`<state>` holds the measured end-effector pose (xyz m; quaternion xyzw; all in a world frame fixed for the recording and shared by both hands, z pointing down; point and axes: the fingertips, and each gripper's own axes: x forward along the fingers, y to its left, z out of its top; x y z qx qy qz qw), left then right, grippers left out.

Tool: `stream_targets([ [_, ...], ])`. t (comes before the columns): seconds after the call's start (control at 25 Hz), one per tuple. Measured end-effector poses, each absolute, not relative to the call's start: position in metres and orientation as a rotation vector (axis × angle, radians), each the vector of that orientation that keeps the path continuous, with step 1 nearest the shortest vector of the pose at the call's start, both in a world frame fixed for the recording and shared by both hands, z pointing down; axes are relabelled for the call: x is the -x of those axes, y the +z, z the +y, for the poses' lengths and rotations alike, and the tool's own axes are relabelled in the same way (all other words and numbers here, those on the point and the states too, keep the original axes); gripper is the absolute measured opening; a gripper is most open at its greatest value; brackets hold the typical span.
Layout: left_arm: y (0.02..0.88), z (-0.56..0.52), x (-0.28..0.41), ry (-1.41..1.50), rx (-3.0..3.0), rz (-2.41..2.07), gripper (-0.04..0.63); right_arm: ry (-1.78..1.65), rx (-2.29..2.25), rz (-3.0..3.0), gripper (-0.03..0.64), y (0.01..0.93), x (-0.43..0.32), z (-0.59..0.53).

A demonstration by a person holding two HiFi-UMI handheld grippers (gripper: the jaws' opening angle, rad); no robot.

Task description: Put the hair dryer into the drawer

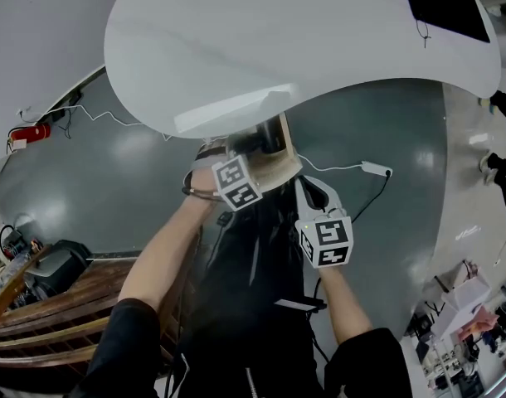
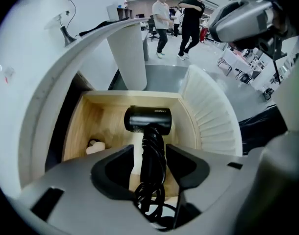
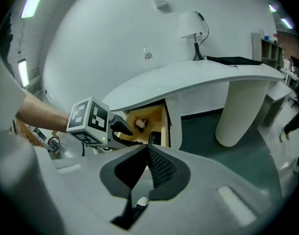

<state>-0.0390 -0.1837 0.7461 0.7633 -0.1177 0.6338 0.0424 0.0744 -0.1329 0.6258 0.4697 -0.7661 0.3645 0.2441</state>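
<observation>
A black hair dryer [image 2: 147, 120] with its cord wound round the handle hangs over the open wooden drawer [image 2: 90, 121] under the white desk. My left gripper [image 2: 150, 148] is shut on the handle and cord, with the dryer's barrel lying crosswise just past the jaws. A small beige object [image 2: 95, 147] lies in the drawer's left corner. In the head view the drawer [image 1: 282, 171] shows below the desk top, with the left gripper's marker cube [image 1: 236, 181] in front of it. My right gripper [image 3: 147, 148] is shut and empty, held back to the right of the drawer [image 3: 157, 119].
The white desk top [image 1: 303, 40] overhangs the drawer. A ribbed white pedestal [image 3: 240, 111] stands to the right. A white cable with an adapter [image 1: 373, 169] lies on the dark floor. Wooden slats [image 1: 62, 305] lie at lower left. People [image 2: 161, 13] walk far behind.
</observation>
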Motion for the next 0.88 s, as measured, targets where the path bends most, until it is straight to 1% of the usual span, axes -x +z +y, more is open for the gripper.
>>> stream_targets([
  [0.16, 0.726, -0.182, 0.036, 1.876, -2.371, -0.389, 0.177, 0.973, -1.277, -2.107, 0.003, 0.612, -0.067, -0.135],
  [0.2, 0.721, -0.181, 0.036, 1.856, -2.38, -0.405, 0.158, 0.964, -1.276, -2.114, 0.003, 0.607, -0.066, -0.137],
  [0.28, 0.709, -0.182, 0.037, 1.822, -2.398, -0.448, 0.098, 0.947, -1.27, -2.127, 0.003, 0.598, -0.063, -0.139],
  [0.48, 0.679, -0.179, 0.031, 1.706, -2.419, -0.5, 0.023, 0.912, -1.265, -2.148, 0.003, 0.578, -0.064, -0.142],
  [0.6, 0.664, -0.174, 0.032, 1.653, -2.419, -0.521, 0.012, 0.892, -1.272, -2.147, 0.003, 0.57, -0.068, -0.143],
  [0.88, 0.63, -0.165, 0.043, 1.548, -2.414, -0.635, 0.012, 0.836, -1.307, -2.155, 0.003, 0.543, -0.076, -0.145],
])
